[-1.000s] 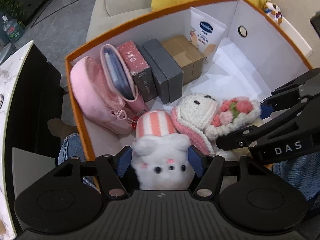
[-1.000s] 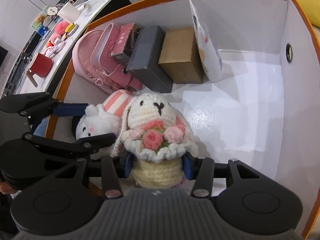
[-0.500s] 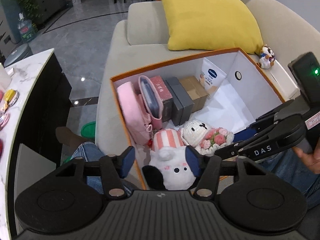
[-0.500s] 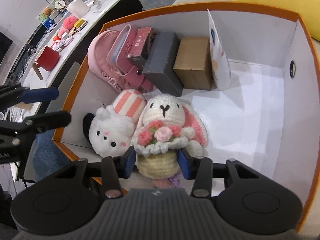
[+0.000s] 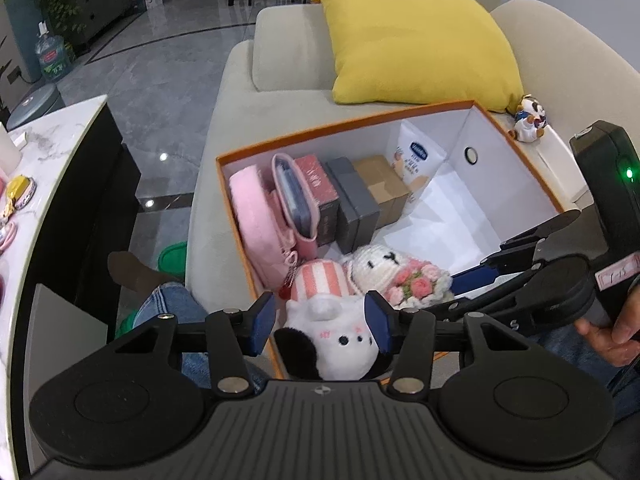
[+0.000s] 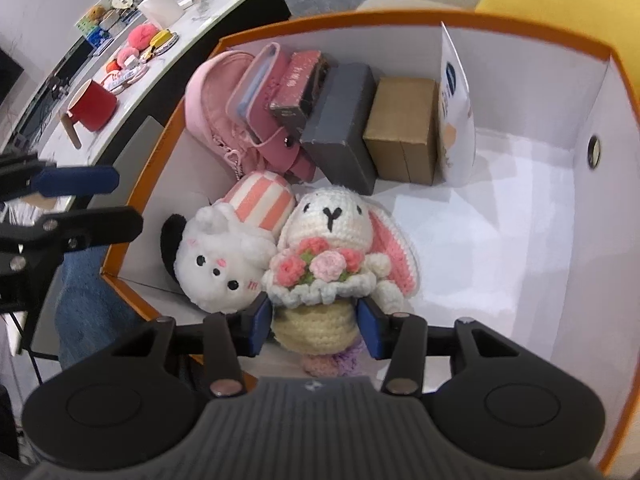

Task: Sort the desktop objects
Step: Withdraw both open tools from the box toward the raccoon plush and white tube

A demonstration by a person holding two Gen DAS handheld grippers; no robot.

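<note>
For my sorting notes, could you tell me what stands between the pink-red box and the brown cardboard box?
A dark grey box stands between them in the right wrist view.

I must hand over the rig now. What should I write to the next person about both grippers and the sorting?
Left gripper: open and empty, beside the orange box; its jaws have just been closing, with nothing between them.
Right gripper: pads closed on the cream base of the crochet rabbit, inside the box.
Done: the white plush lies in the box beside the rabbit; the pink pouch and the grey box stand behind.
Left: release the rabbit; the red mug and small items wait on the marble table.
</note>
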